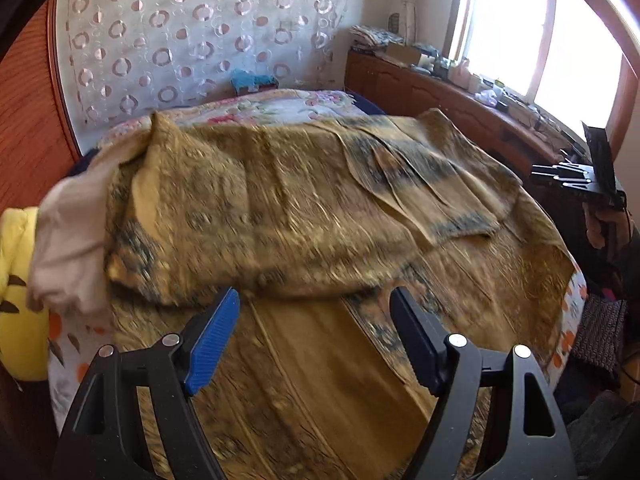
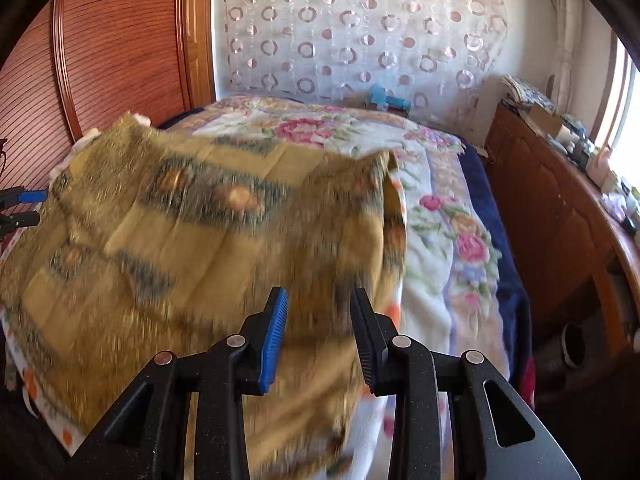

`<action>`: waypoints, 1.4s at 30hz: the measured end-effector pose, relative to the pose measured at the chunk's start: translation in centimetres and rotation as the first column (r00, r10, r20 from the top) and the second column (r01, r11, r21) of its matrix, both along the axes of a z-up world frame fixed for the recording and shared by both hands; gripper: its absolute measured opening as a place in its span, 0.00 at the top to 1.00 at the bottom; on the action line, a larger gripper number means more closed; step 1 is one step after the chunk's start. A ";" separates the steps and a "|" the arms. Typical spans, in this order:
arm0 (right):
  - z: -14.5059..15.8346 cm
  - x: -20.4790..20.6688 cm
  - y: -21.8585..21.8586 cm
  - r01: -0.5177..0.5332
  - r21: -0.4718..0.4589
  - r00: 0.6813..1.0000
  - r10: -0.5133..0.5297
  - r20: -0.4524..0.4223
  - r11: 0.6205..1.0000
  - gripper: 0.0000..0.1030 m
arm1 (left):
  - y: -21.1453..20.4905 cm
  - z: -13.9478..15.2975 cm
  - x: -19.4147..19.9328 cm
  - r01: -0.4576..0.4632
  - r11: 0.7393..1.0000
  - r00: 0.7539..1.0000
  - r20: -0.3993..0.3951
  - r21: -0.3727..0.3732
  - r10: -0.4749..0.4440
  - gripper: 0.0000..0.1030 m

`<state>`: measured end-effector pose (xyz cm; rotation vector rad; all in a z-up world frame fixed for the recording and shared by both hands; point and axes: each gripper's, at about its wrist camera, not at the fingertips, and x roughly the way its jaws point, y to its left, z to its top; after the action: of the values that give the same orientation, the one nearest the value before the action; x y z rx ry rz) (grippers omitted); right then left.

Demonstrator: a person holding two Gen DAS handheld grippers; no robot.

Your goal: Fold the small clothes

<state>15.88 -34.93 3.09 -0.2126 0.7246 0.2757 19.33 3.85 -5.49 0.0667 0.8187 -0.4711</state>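
- My left gripper [image 1: 314, 312] has its jaws spread wide and empty, blue-padded fingers [image 1: 212, 344] hanging over the near part of the mustard patterned cloth [image 1: 280, 208], touching nothing that I can see.
- Just ahead of those jaws the cloth is doubled over itself into a thick fold, with a looser flap lying further off to the right (motion blur smears the pattern).
- Left of the fold a pale garment [image 1: 68, 248] bunches at the bed's edge, and beyond that sits something yellow [image 1: 18, 280].
- My right gripper [image 2: 318, 332] is released too, jaws parted more narrowly with nothing between them, poised above the cloth's near edge where it drapes off the bed.
- Past the cloth, ahead and right of it, the floral blanket [image 2: 448, 216] covers the bed.
- Further right runs a wooden cabinet [image 2: 552, 208] under the window, cluttered on top.
- At the far left of the right view, the other gripper's tips just show.
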 end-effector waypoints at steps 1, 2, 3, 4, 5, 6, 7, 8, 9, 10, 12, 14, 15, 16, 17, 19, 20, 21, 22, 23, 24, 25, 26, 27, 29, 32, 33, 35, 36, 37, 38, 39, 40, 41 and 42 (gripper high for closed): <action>0.0 -0.8 -0.3 0.006 -0.003 1.000 -0.006 -0.006 1.000 0.67 | -0.2 -0.4 -0.5 0.005 1.000 1.000 -0.014 -0.003 -0.005 0.24; -0.4 -1.6 -0.8 0.017 -0.005 1.000 -0.017 -0.016 1.000 0.67 | -0.4 -0.7 -0.7 0.007 1.000 1.000 -0.025 0.002 -0.007 0.24; -0.4 -2.1 -1.1 0.026 -0.006 0.999 -0.026 -0.026 1.000 0.67 | -0.6 -1.1 -1.0 0.008 1.000 0.999 -0.035 0.012 -0.008 0.24; -0.6 -2.7 -1.4 0.037 -0.009 0.999 -0.037 -0.033 0.999 0.67 | -0.9 -1.5 -1.3 0.010 1.000 0.999 -0.045 0.022 -0.009 0.24; -0.7 -3.2 -1.5 0.045 -0.011 0.998 -0.046 -0.039 0.999 0.67 | -1.2 -1.9 -1.4 0.013 1.000 0.999 -0.053 0.025 -0.012 0.24; -1.0 -3.5 -1.8 0.050 -0.007 0.998 -0.051 -0.046 0.999 0.67 | -1.4 -2.4 -1.6 0.017 0.999 0.998 -0.066 0.031 -0.015 0.24; -1.1 -3.8 -2.0 0.054 -0.002 0.997 -0.054 -0.053 0.999 0.67 | -1.6 -2.9 -1.6 0.017 0.999 0.997 -0.082 0.048 -0.013 0.24; -1.2 -4.0 -2.1 0.059 0.001 0.997 -0.059 -0.058 0.998 0.67 | -1.8 -3.4 -1.6 0.012 0.998 0.996 -0.089 0.064 -0.006 0.24; -1.3 -3.8 -2.1 0.066 0.002 0.996 -0.066 -0.059 0.998 0.67 | -2.0 -3.6 -1.8 0.008 0.997 0.996 -0.084 0.077 -0.002 0.24; -1.4 -3.7 -2.2 0.076 0.003 0.995 -0.076 -0.063 0.997 0.67 | -2.2 -3.7 -2.0 0.007 0.996 0.998 -0.064 0.088 -0.002 0.24; -1.6 -3.6 -2.5 0.094 0.019 0.993 -0.092 -0.077 0.995 0.67 | -2.4 -3.8 -2.1 0.001 0.995 0.999 -0.054 0.103 0.005 0.24; -2.1 -3.4 -2.6 0.104 0.046 0.991 -0.100 -0.091 0.994 0.67 | -2.5 -3.8 -2.2 -0.009 0.994 0.999 -0.048 0.105 0.014 0.24; -2.2 -3.1 -2.4 0.109 0.051 0.990 -0.104 -0.093 0.993 0.67 | -2.6 -3.8 -2.2 -0.013 0.994 0.999 -0.043 0.107 0.018 0.24; -2.3 -3.0 -2.2 0.113 0.053 0.990 -0.107 -0.092 0.992 0.67 | -2.8 -4.0 -2.2 -0.016 0.993 0.999 -0.037 0.115 0.021 0.24; -2.3 -2.9 -2.2 0.115 0.058 0.990 -0.109 -0.093 0.992 0.70 | -3.0 -4.0 -2.2 -0.018 0.992 0.999 -0.027 0.125 0.022 0.24; -2.7 -2.6 -1.9 0.121 0.066 0.989 -0.115 -0.091 0.990 0.75 | -2.9 -4.1 -2.1 -0.025 0.993 1.000 -0.012 0.119 0.027 0.24; -2.8 -2.5 -1.9 0.121 0.068 0.989 -0.114 -0.091 0.990 0.82 | -2.7 -4.1 -2.1 -0.027 0.993 1.000 -0.012 0.116 0.028 0.24; -2.9 -2.5 -1.8 0.118 0.070 0.989 -0.112 -0.094 0.990 0.87 | -2.7 -4.0 -2.1 -0.027 0.993 1.000 -0.012 0.116 0.028 0.24; -3.1 -2.7 -1.9 0.115 0.074 0.990 -0.108 -0.096 0.991 0.90 | -2.7 -4.0 -2.1 -0.027 0.993 1.000 -0.012 0.115 0.029 0.24; -2.9 -2.9 -2.0 0.114 0.076 0.990 -0.107 -0.092 0.991 0.91 | -2.7 -4.0 -2.1 -0.028 0.993 1.000 -0.012 0.117 0.029 0.23; -2.8 -3.2 -2.1 0.115 0.079 0.991 -0.108 -0.084 0.990 0.92 | -2.6 -4.0 -2.2 -0.030 0.993 0.999 -0.010 0.116 0.032 0.23; -2.9 -3.6 -2.4 0.122 0.080 0.990 -0.116 -0.075 0.989 0.92 | -2.6 -4.0 -2.1 -0.033 0.993 0.999 -0.010 0.115 0.034 0.23; -2.7 -4.2 -2.7 0.133 0.078 0.990 -0.128 -0.067 0.988 0.92 | -2.5 -4.0 -2.1 -0.035 0.993 0.999 -0.008 0.114 0.036 0.23; -2.5 -4.9 -3.1 0.145 0.076 0.988 -0.141 -0.060 0.987 0.92 | -2.5 -4.0 -2.2 -0.036 0.993 0.999 -0.007 0.114 0.037 0.23; -2.2 -6.2 -3.7 0.162 0.072 0.986 -0.159 -0.056 0.984 0.93 | -2.5 -4.1 -2.2 -0.037 0.993 0.999 -0.006 0.113 0.038 0.23; -2.7 -7.0 -4.4 0.179 0.064 0.981 -0.173 -0.086 0.982 0.93 | -2.5 -4.1 -2.2 -0.037 0.993 0.999 -0.006 0.113 0.038 0.23; -2.9 -7.1 -4.4 0.184 0.065 0.980 -0.178 -0.094 0.981 0.92 | -2.5 -4.1 -2.3 -0.037 0.993 0.999 -0.007 0.113 0.038 0.23; -2.7 -7.0 -4.3 0.204 0.064 0.977 -0.198 -0.083 0.977 0.92 | -2.5 -4.1 -2.2 -0.037 0.993 0.999 -0.006 0.113 0.038 0.23; -2.4 -7.1 -4.1 0.208 0.074 0.977 -0.204 -0.064 0.975 0.92 | -2.5 -4.1 -2.3 -0.037 0.993 0.999 -0.006 0.113 0.038 0.23; -1.8 -7.2 -3.9 0.207 0.089 0.978 -0.203 -0.047 0.974 0.90 | -2.5 -4.1 -2.2 -0.037 0.993 0.999 -0.006 0.114 0.038 0.23; -1.3 -7.2 -3.6 0.207 0.104 0.978 -0.206 -0.028 0.973 0.83 | -2.5 -4.1 -2.2 -0.037 0.993 0.999 -0.006 0.113 0.038 0.23; -0.9 -7.2 -3.2 0.211 0.114 0.977 -0.212 -0.005 0.971 0.73 | -2.5 -4.1 -2.3 -0.037 0.993 0.999 -0.006 0.113 0.038 0.23; -0.5 -7.2 -2.8 0.211 0.121 0.976 -0.215 0.020 0.970 0.66 | -2.5 -4.1 -2.2 -0.037 0.993 0.999 -0.006 0.113 0.038 0.23; -0.1 -7.2 -2.1 0.202 0.129 0.977 -0.209 0.042 0.971 0.53 | -2.6 -4.1 -2.2 -0.037 0.993 0.999 -0.006 0.113 0.038 0.23; 0.2 -7.1 -1.5 0.189 0.135 0.978 -0.198 0.060 0.973 0.44 | -2.6 -4.1 -2.2 -0.037 0.993 0.999 -0.006 0.113 0.038 0.23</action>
<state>8.82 -36.42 3.24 -0.0281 0.6475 0.1271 17.10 1.27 -9.62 0.1540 0.8529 -0.3894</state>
